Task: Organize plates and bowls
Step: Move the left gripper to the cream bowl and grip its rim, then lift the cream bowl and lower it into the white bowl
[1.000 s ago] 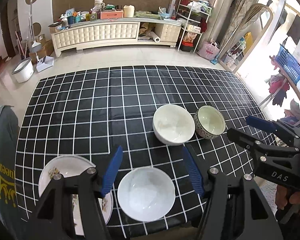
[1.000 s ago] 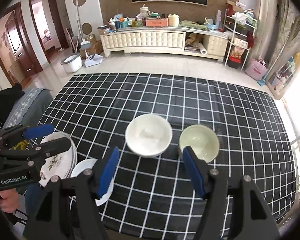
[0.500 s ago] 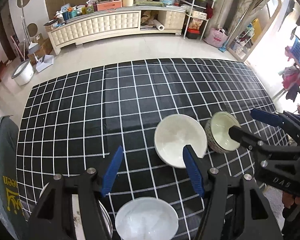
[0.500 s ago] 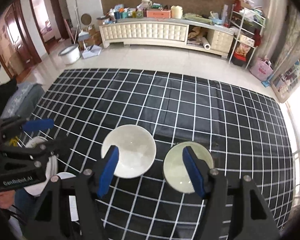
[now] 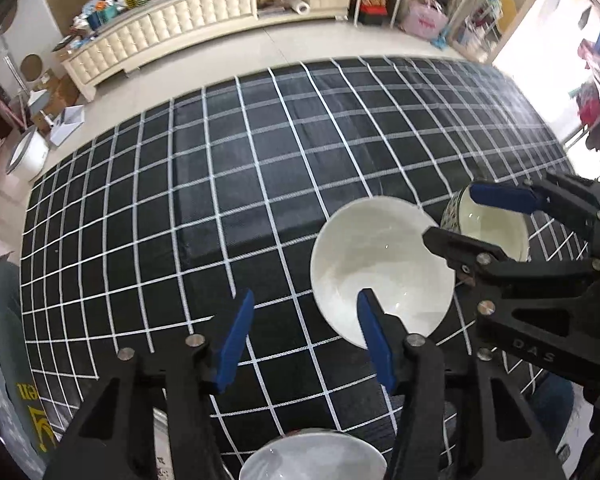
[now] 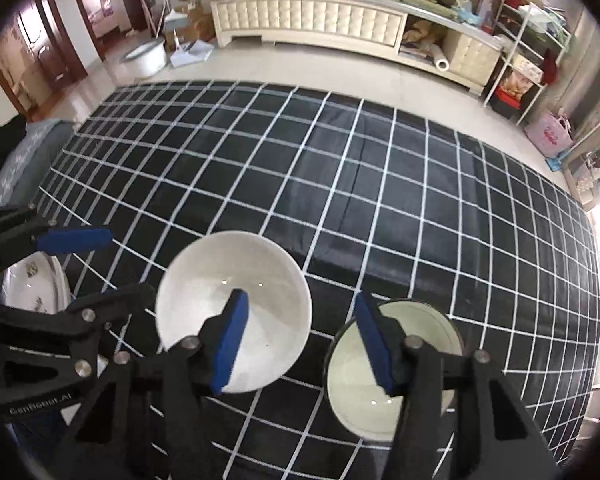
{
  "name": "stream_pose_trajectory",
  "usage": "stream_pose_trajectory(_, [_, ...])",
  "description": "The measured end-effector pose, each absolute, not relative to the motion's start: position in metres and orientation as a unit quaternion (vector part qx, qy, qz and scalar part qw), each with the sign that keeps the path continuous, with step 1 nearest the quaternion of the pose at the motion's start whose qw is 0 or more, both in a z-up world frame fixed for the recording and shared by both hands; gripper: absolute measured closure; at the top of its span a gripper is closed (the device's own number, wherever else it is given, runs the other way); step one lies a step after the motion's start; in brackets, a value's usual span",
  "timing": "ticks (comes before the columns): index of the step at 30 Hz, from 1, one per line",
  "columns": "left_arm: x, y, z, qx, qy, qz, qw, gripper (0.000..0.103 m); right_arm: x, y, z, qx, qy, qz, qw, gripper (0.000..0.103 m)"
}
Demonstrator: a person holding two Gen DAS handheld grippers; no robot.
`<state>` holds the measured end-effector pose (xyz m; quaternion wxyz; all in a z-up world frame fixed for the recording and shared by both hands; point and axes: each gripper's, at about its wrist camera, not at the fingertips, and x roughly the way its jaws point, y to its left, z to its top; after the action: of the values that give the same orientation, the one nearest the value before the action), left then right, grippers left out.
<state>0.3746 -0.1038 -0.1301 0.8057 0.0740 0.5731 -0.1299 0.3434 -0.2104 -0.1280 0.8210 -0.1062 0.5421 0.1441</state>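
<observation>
A black tablecloth (image 5: pixel 228 200) with a white grid covers the table and carries all the crockery. The large white bowl (image 5: pixel 380 264) stands upright on it, mouth up and empty; being round, it has no long axis to speak of. Just beside it, toward the right edge of the cloth, stands the patterned bowl (image 6: pixel 396 376), also upright, with a pale, empty inside and a dark figured outer wall. A third, smaller white bowl (image 5: pixel 312 456) sits at the near edge in the left wrist view, mouth up; little of it shows. A plate (image 6: pixel 32 292) with a printed motif lies flat near the left edge of the cloth, partly hidden behind the left gripper's black frame.

The left gripper (image 5: pixel 304 332) hangs over the cloth, its right blue pad over the near rim of the large white bowl. Its jaws have just been closing, yet stand apart with nothing clamped. The right gripper (image 6: pixel 300 340) straddles the gap between the two bowls, one pad over each. Its jaws have likewise been closing and remain apart, gripping nothing.
</observation>
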Motion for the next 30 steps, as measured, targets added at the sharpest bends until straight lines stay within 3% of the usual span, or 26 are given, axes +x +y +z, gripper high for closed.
stream_pose_trajectory(2, [0.377,-0.106,-0.137,0.076,0.577,-0.128,0.803,0.057,0.350,-0.211,-0.138,-0.105,0.553,0.143,0.814,0.047])
stream_pose_trajectory(8, [0.383,-0.108,-0.162,0.059,0.607,-0.145,0.779,0.076,0.354,-0.211,-0.155,-0.105,0.567,0.148,0.803,0.065])
stream_pose_trajectory(12, [0.378,-0.107,-0.176,0.051,0.620,-0.154,0.767,0.081,0.352,-0.208,-0.162,-0.106,0.574,0.159,0.796,0.074])
stream_pose_trajectory(16, [0.381,-0.113,-0.178,0.055,0.622,-0.163,0.764,0.087,0.351,-0.208,-0.165,-0.125,0.569,0.152,0.799,0.091])
stream_pose_trajectory(30, [0.357,-0.119,-0.151,0.077,0.597,-0.145,0.785,0.093,0.327,-0.212,-0.135,-0.073,0.552,0.153,0.817,0.095])
